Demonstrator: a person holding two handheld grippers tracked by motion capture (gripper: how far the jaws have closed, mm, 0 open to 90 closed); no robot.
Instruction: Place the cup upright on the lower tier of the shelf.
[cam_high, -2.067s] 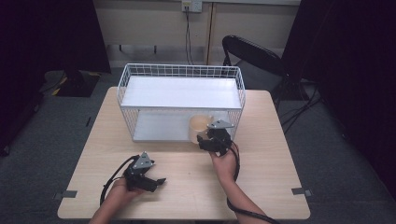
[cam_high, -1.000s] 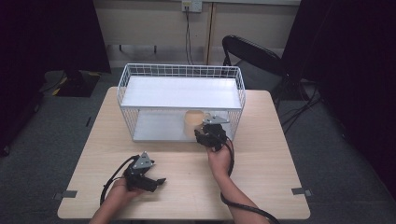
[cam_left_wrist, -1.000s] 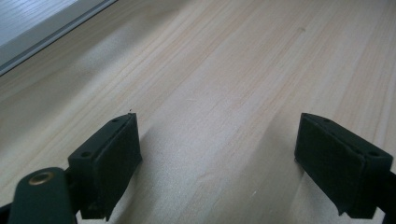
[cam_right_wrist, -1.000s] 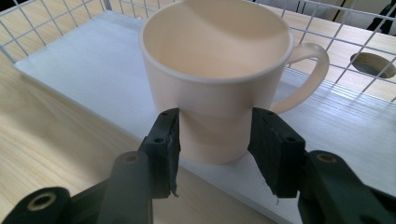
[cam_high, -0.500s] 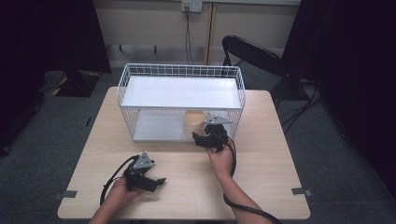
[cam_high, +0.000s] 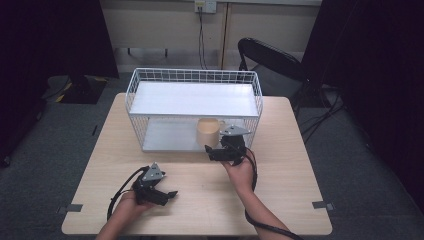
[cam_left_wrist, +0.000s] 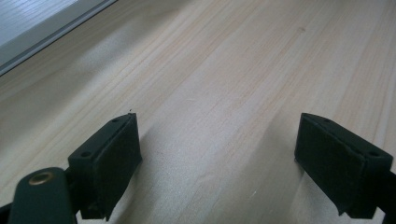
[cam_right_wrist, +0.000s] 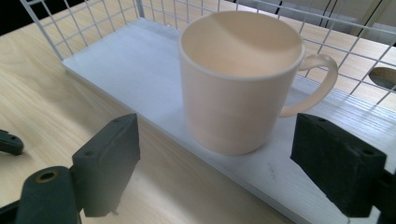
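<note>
A cream mug stands upright on the lower shelf of a white wire rack, near the shelf's front edge, with its handle pointing right in the right gripper view. My right gripper sits just in front of it. Its jaws have just been opening and now stand wide to either side of the mug, without touching it. My left gripper rests open on the wooden table at the front left, with nothing but bare wood between its jaws.
The rack takes up the back half of the table and has a flat white top shelf. A black chair stands behind the table at the right. Cables trail from both grippers toward the front edge.
The right gripper carried the mug a little deeper onto the lower shelf, then opened its jaws off it. The left gripper has not moved.
</note>
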